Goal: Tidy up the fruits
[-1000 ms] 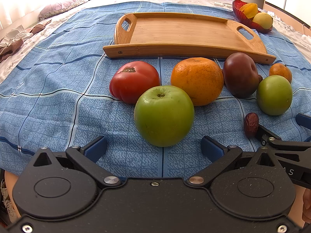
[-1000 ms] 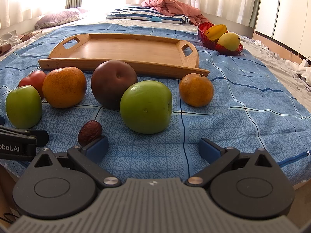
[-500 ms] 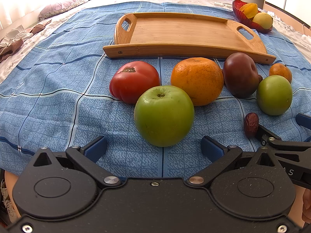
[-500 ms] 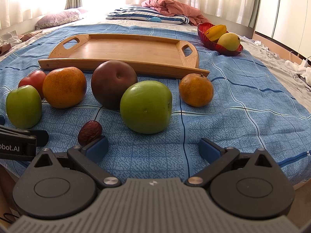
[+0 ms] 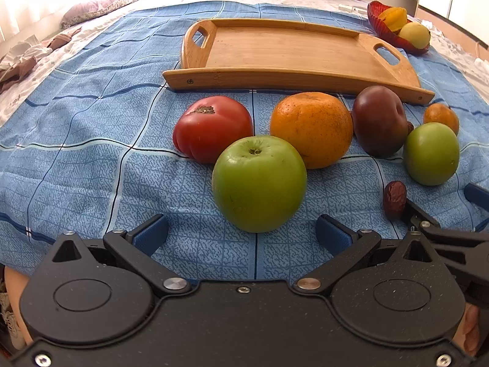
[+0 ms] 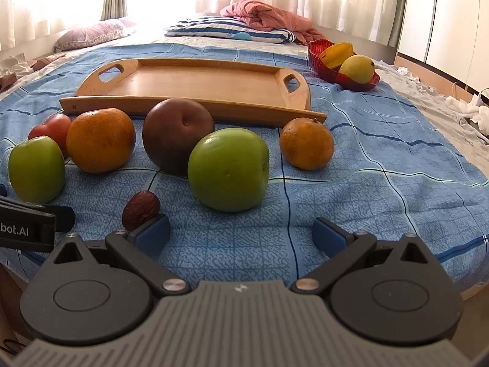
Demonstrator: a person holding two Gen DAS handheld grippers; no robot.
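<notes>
The left gripper (image 5: 241, 232) is black with blue pads (image 5: 151, 234) and silver screws. The right gripper (image 6: 240, 234) has a grey ribbed body.

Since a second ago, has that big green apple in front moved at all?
No. In the left view the green apple sits in the same place against the wooden tray.

Nothing has changed since the earlier pictures; no movement shows.
</notes>
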